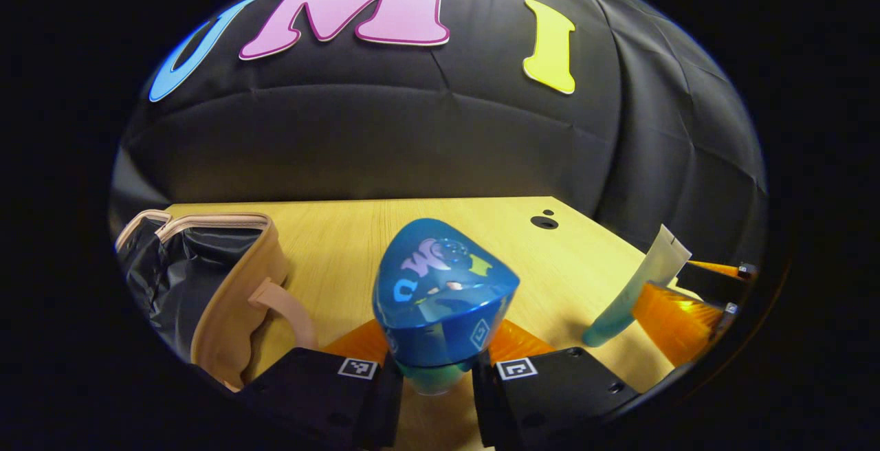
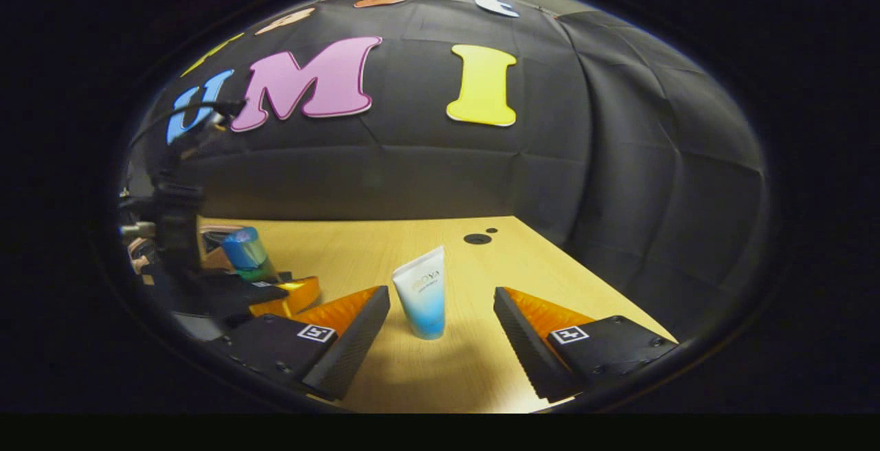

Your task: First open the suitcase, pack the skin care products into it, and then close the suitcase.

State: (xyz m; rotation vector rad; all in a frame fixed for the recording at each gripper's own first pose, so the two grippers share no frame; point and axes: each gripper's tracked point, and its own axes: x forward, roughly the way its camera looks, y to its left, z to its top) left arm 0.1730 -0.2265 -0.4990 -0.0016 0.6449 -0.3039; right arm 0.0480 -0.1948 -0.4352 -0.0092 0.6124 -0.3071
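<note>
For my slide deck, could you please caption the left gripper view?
Left gripper shut on a shiny blue-capped bottle, beside the open beige suitcase on the wooden table.

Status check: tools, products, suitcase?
Left tool shut on blue bottle. Right tool open around standing tube, not touching. Suitcase open, left of bottle. Path looks clear.

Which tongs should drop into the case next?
Left. Its tongs already clamp the blue bottle, with the open case close beside. Right tongs are open around the standing tube.
</note>
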